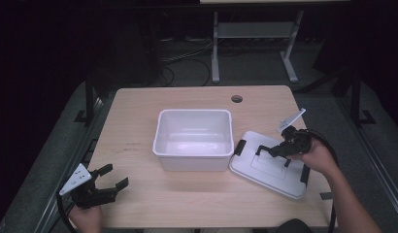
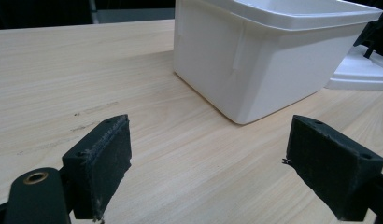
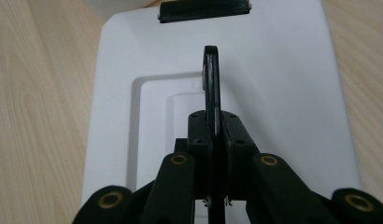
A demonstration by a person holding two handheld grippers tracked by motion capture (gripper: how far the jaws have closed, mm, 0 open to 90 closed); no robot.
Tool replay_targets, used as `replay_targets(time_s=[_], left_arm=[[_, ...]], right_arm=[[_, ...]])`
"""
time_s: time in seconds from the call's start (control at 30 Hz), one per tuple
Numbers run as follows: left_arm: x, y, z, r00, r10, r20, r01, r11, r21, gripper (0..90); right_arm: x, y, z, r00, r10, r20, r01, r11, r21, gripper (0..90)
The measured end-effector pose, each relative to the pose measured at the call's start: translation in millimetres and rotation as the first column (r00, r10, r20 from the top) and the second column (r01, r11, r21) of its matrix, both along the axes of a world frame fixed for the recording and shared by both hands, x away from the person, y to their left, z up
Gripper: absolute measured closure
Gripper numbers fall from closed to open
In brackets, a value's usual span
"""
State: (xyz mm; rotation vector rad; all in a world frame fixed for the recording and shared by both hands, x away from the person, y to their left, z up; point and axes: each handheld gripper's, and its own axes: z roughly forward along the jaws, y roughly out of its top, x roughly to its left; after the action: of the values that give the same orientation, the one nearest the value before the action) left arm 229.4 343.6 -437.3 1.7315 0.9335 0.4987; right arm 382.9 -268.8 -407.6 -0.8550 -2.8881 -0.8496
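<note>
**Right claw clamped on the lid's black handle**

No brand, label or writing can be read on any item.

Nearest the person, at the tabletop's (image 1: pixel 139 204) front left corner, the left claw (image 1: pixel 114 177) rests released, its two black pads (image 2: pixel 103 161) standing wide apart over bare wood, with the tub's corner beyond them.

To the right, the right claw (image 1: pixel 277 151) is clenched on the upright black handle (image 3: pixel 211 79) of the lid (image 1: pixel 265 177); in the right gripper view the thin handle rises edge-on between the pressed pads. The lid is white and rectangular, with rounded corners, a recessed centre panel and black clips (image 3: pixel 204 10) at its ends. It lies flat on the tabletop, just beside the tub's right front corner.

Farther back, mid-table, stands the open white plastic tub (image 1: pixel 160 138), rectangular with a rolled rim. Beyond it, a round cable hole (image 1: pixel 237 98) marks the tabletop's far edge.
</note>
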Motion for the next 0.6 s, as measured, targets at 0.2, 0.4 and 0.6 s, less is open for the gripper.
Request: replay_targets(time_s=[0.2, 0.4, 0.6], left_arm=[[-0.1, 0.3, -0.1, 1.0000, 0.003, -0.002, -0.003, 1.0000, -0.002, 13.2], [0.1, 0.1, 0.0, 1.0000, 0.001, -0.001, -0.001, 1.0000, 0.002, 13.2], [-0.4, 0.3, 0.2, 1.0000, 0.004, 0.001, -0.004, 1.0000, -0.002, 13.2]], right_arm=[[-0.9, 0.1, 2.7, 0.9999, 0.015, 0.005, -0.015, 1.000, -0.008, 84.3], [-4.7, -4.4, 16.5, 0.9994, 0.027, 0.019, -0.027, 1.000, -0.010, 84.5], [-11.2, -8.9, 34.6, 0.9983, 0.039, 0.044, -0.038, 0.999, -0.017, 84.5]])
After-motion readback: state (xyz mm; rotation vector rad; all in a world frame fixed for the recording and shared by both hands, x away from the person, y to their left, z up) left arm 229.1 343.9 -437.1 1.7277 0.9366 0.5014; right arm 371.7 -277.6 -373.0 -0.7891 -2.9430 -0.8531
